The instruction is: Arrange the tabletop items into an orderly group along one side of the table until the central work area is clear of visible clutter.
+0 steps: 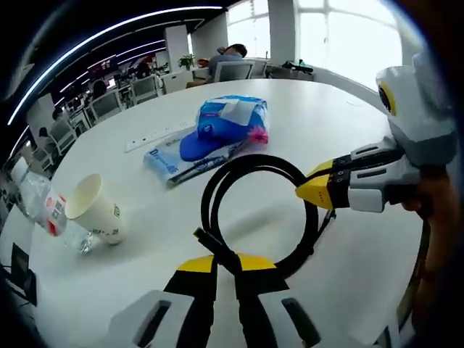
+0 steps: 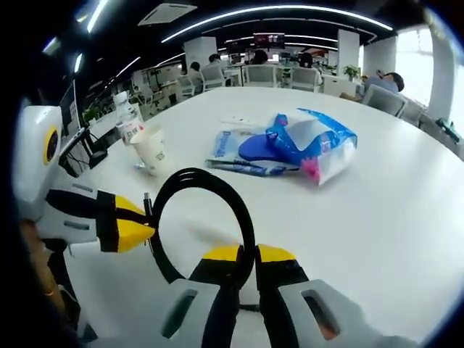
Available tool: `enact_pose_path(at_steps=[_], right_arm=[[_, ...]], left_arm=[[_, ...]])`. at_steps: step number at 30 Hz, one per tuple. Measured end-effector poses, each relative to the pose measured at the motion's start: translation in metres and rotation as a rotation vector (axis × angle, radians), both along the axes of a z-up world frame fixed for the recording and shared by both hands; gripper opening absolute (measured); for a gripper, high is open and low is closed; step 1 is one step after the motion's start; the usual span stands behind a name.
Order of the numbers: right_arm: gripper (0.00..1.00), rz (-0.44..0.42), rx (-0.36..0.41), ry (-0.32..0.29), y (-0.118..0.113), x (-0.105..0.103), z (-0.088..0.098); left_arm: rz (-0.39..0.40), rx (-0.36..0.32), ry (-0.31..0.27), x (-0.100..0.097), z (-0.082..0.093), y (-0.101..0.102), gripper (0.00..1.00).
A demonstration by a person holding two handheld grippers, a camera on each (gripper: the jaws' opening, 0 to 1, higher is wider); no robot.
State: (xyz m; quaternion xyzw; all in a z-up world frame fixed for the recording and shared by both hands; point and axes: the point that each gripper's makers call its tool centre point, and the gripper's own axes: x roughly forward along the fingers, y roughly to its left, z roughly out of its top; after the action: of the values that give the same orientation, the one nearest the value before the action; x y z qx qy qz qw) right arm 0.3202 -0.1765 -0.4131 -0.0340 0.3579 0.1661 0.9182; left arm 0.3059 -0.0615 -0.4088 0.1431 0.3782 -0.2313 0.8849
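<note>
Cable loop [image 1: 257, 210] is pinched by both the left claw [image 1: 226, 270] and right claw [image 2: 248, 262]; next, carry it beside the blue packets [image 1: 228, 127].

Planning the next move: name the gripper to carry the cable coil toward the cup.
Left, probably: the left gripper grips the black coiled cable on the side nearer the white paper cup; the right gripper holds the farther side.

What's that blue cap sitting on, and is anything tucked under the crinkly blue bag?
The blue cap rests partly on a flat blue-and-white packet on the white table. The blue plastic bag lies over the cap's back. Whatever is under the bag is covered.
</note>
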Motion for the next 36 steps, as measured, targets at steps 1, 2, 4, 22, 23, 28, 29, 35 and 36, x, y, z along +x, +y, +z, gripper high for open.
enact_pose_path(at_steps=[1,2,4,22,23,28,29,35,36], right_arm=[[0.05,-0.001,0.000,0.002,0.000,-0.001,-0.001],[0.05,-0.001,-0.002,0.003,-0.001,-0.001,-0.002],[0.05,-0.001,-0.003,0.007,-0.002,-0.001,-0.003],[0.05,-0.003,-0.026,0.043,-0.007,-0.003,-0.022],[0.05,-0.003,-0.028,0.047,-0.008,-0.002,-0.024],[0.05,0.001,-0.020,0.057,-0.009,-0.002,-0.028],[0.05,0.004,-0.025,0.060,-0.009,-0.002,-0.029],[0.06,0.035,-0.081,0.053,-0.008,-0.004,-0.031],[0.06,0.036,-0.085,0.053,-0.008,-0.004,-0.031]], left_arm=[[-0.004,0.002,0.002,-0.001,-0.001,-0.001,0.08],[-0.004,0.002,0.004,-0.002,-0.002,-0.001,0.08],[-0.008,0.003,0.011,-0.003,-0.003,-0.002,0.08],[-0.049,0.033,0.075,-0.009,-0.020,-0.010,0.01],[-0.050,0.033,0.075,-0.009,-0.021,-0.010,0.01],[-0.056,0.035,0.075,-0.007,-0.023,-0.011,0.01],[-0.055,0.029,0.076,-0.007,-0.023,-0.012,0.01],[-0.060,0.022,0.086,-0.009,-0.024,-0.014,0.01],[-0.059,0.020,0.087,-0.009,-0.024,-0.014,0.01]])
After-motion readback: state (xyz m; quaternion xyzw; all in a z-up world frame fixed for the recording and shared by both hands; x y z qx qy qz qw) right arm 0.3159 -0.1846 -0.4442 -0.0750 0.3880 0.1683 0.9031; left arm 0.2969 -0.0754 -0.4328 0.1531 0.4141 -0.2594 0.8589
